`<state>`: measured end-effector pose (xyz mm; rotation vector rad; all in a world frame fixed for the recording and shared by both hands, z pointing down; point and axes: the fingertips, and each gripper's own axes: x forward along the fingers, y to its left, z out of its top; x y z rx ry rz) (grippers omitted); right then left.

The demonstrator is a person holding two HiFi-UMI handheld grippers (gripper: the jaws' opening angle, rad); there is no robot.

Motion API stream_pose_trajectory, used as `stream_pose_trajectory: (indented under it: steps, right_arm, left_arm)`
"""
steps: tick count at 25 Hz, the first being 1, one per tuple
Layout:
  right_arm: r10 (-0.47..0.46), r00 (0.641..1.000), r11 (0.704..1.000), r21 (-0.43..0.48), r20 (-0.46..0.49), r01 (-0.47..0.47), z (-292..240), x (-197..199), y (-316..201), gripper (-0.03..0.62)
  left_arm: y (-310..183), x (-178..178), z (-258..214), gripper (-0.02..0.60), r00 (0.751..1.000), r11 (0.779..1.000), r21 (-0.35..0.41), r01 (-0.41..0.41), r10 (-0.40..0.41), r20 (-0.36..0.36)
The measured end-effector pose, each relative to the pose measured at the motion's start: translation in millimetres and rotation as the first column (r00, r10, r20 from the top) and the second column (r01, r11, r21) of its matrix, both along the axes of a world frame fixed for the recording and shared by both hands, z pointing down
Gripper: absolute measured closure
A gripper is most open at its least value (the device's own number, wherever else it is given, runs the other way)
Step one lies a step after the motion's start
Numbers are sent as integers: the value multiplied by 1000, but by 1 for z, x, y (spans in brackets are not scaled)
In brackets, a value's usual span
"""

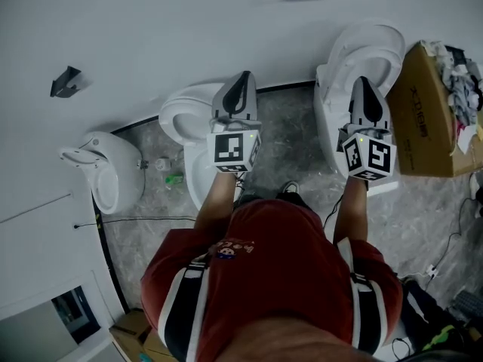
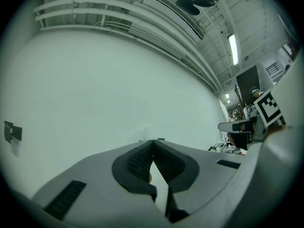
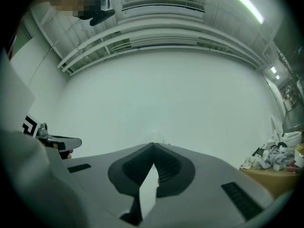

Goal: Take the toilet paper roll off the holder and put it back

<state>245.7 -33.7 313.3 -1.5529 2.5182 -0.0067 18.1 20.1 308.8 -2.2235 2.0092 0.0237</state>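
One printed cardboard box (image 1: 424, 119) near right gripper (image 1: 364, 84); print unreadable.

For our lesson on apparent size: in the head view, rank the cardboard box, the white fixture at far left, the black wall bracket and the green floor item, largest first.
1. cardboard box
2. white fixture
3. black wall bracket
4. green floor item
The box may sit nearer the camera.

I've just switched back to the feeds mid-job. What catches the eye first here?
The left gripper and right gripper, both shut and empty, point at the white wall. Below them stand a white toilet and a second toilet. A cardboard box of rags sits far right and a dark bracket is on the wall at left. No paper roll shows.
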Motion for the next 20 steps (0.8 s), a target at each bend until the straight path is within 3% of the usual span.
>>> stream_pose_trajectory:
  steps: [8,20]
  right_arm:
    - [-21,1000,1000,-2,5,21,2,3,-57,585]
    - [5,999,1000,9,-50,-5,2,-56,-154,586]
  left_arm:
    - [-52,5,1,563,1000,1000,0,20,-20,1]
    - [-168,-45,8,563,999,999,19,-29,29,-35]
